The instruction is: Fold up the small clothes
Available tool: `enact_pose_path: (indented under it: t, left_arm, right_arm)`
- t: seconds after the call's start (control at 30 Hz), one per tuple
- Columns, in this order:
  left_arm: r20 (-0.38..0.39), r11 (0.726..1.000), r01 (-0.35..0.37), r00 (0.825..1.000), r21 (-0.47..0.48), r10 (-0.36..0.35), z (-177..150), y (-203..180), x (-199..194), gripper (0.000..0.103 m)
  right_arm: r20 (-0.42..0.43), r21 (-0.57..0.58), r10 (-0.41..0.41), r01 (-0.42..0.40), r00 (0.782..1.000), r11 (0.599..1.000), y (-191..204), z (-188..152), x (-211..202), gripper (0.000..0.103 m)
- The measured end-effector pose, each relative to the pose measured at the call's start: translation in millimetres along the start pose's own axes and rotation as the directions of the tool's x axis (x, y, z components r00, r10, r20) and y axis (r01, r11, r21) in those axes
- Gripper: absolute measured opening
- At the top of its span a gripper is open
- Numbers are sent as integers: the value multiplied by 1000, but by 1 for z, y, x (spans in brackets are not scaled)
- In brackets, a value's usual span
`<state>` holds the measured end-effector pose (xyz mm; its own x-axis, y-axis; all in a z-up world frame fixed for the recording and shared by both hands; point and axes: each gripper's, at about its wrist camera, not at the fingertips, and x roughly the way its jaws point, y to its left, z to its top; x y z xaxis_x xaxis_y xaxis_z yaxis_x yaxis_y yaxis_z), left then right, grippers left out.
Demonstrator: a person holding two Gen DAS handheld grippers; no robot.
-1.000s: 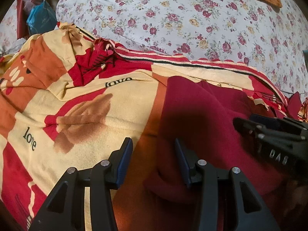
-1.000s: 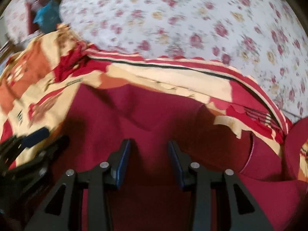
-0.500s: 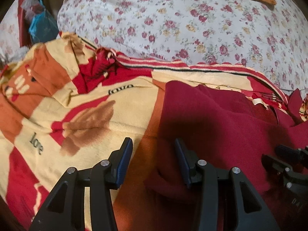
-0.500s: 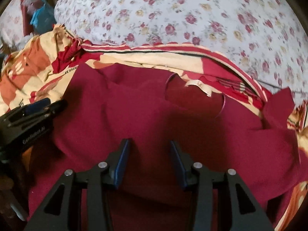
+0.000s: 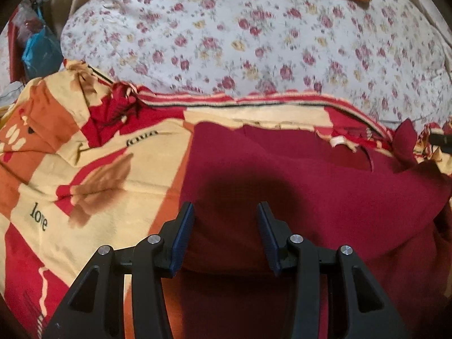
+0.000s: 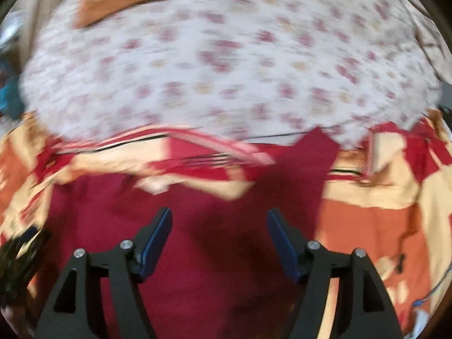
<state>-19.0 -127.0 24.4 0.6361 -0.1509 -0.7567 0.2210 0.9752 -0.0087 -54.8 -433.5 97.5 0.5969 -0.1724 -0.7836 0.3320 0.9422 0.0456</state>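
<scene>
Since a second ago both views have drawn back and the right gripper (image 6: pixel 219 237) has swung right, jaws wider; left gripper (image 5: pixel 225 233) open, empty. Garment (image 5: pixel 296 186) lies spread at lower centre on the blanket (image 5: pixel 84 169); judging by that, folding is barely begun

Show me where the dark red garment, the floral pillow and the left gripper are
dark red garment (image 5: pixel 296 175): left wrist view, on its flat middle panel.
floral pillow (image 5: pixel 240 42): left wrist view, on its rose-printed top surface.
left gripper (image 5: pixel 226 233): left wrist view, midway between its open blue-padded fingertips.
</scene>
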Motion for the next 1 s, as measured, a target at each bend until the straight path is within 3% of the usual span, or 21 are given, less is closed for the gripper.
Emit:
enact_pose_path:
  t: [0.1, 0.23, 0.43, 0.47, 0.6, 0.8, 1.0]
  left_arm:
    - [-8, 1000, -5, 1000, 8, 5, -3, -2, 5, 25]
    - [-5, 1000, -14, 1000, 26, 14, -5, -4, 8, 25]
    - [-4, 1000, -10, 1000, 30, 10, -4, -4, 11, 25]
    - [-4, 1000, -10, 1000, 30, 10, -4, -4, 11, 25]
    - [-3, 1000, -4, 1000, 25, 4, -5, -3, 11, 25]
    - [-3, 1000, 11, 1000, 9, -11, -4, 0, 10, 25]
    - [15, 999, 13, 1000, -49, -12, 1, 14, 1, 25]
  right_arm:
    - [-98, 74, 13, -5, 995, 997, -28, 22, 33, 73]
    - [-171, 118, 12, 8, 985, 993, -37, 38, 78, 73]
    - [-287, 208, 20, 42, 958, 977, -44, 36, 137, 73]
    - [-294, 206, 14, 49, 956, 977, -45, 34, 142, 69]
    - [-256, 166, -30, 74, 966, 983, -48, 32, 136, 12]
    - [-99, 223, 56, -32, 994, 974, -79, 29, 76, 9]
    - [62, 235, 114, -125, 992, 964, -122, 45, -5, 9]
